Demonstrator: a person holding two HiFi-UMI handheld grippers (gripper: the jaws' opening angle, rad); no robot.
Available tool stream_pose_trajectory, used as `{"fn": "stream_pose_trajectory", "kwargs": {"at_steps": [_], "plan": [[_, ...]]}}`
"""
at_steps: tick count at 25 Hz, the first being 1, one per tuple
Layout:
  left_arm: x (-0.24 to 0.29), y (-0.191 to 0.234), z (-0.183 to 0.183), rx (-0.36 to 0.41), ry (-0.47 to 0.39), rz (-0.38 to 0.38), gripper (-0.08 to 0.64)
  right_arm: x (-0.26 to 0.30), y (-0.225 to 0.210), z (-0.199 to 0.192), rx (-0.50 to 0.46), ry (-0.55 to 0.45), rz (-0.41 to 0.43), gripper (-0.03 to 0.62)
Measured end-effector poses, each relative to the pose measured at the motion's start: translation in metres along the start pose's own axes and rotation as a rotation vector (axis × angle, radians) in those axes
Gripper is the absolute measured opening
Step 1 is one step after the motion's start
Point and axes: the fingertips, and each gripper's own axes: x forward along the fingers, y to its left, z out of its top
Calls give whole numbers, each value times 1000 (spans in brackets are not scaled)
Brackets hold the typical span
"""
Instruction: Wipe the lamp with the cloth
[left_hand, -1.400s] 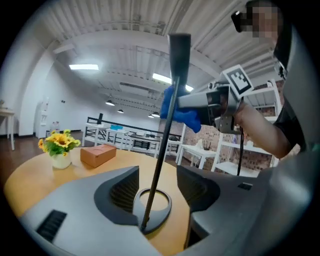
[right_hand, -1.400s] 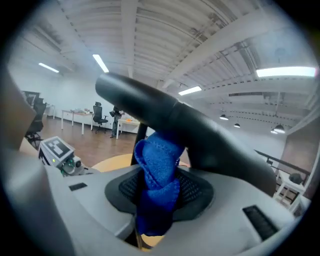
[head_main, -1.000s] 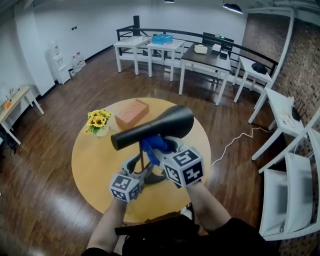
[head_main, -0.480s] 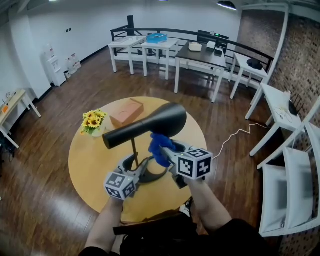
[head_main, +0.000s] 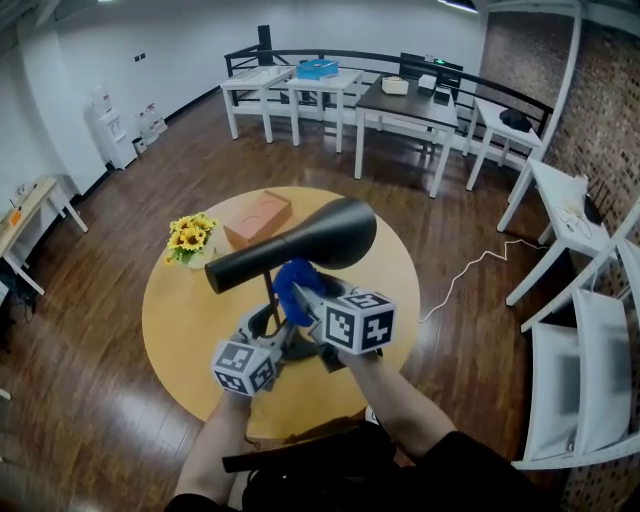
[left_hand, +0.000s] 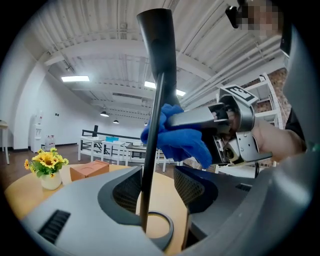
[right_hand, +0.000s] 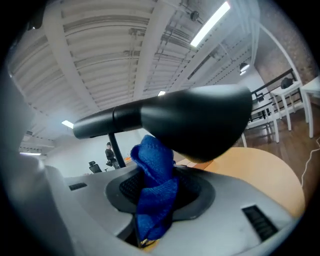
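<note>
One black lamp stands near the middle of the round wooden table, its long cone head tilted above a thin stem. Two grippers work at it. The left gripper reaches in level, low on the stem, which stands between its jaws. The jaws have just been closing; the stem lies against the left pad, with a strip of tabletop still visible between it and the right pad, so the grip is narrow but not clamped. The right gripper is closed on the one blue cloth, a bunched fold of which sticks up from the jaws and meets the stem just under the lamp head. Left of the lamp and farther out sits one small vase of yellow flowers, and beyond the lamp one terracotta box lies close to the far rim. The tabletop left and right of the lamp is bare out to the edge. On the dark wood floor right of the lamp, one white cable trails away.
</note>
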Motion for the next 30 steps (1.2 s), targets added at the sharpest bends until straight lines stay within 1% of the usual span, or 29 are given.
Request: {"fn": "stream_pose_trajectory", "kwargs": {"at_steps": [2, 6, 8, 10, 13, 16, 20, 21, 23, 24, 25, 26, 28, 30], "plan": [[0, 0, 0, 2, 4, 5, 190, 7, 9, 10, 33, -31, 2, 137], [1, -1, -1, 1, 5, -1, 190, 6, 9, 20, 211, -89, 38, 135], [1, -1, -3, 1, 11, -3, 190, 4, 2, 17, 261, -103, 34, 135], [1, -1, -6, -4, 17, 1, 190, 2, -9, 9, 279, -103, 10, 135], [0, 2, -12, -28, 11, 30, 190, -3, -27, -3, 296, -92, -32, 135], [0, 4, -15, -40, 4, 55, 190, -11, -46, -15, 282, -82, -87, 135], [1, 5, -18, -47, 13, 55, 190, -33, -69, -20, 246, -85, -156, 135], [2, 5, -18, -46, 19, 55, 190, -40, -70, -18, 238, -90, -157, 135], [1, 5, -20, -35, 30, 55, 190, -55, -58, -13, 223, -103, -131, 135], [-1, 5, -21, -27, 32, 53, 190, -60, -45, -10, 201, -111, -106, 135], [-2, 6, -21, -21, 31, 52, 190, -63, -30, -4, 158, -122, -80, 135], [-3, 7, -19, -20, 26, 51, 190, -66, -12, 6, 91, -141, -54, 135], [-6, 12, -16, -27, 15, 58, 190, -72, 34, 40, -105, -206, 3, 135], [-13, 16, -14, -39, 3, 75, 190, -78, 89, 77, -358, -271, 60, 135]]}}
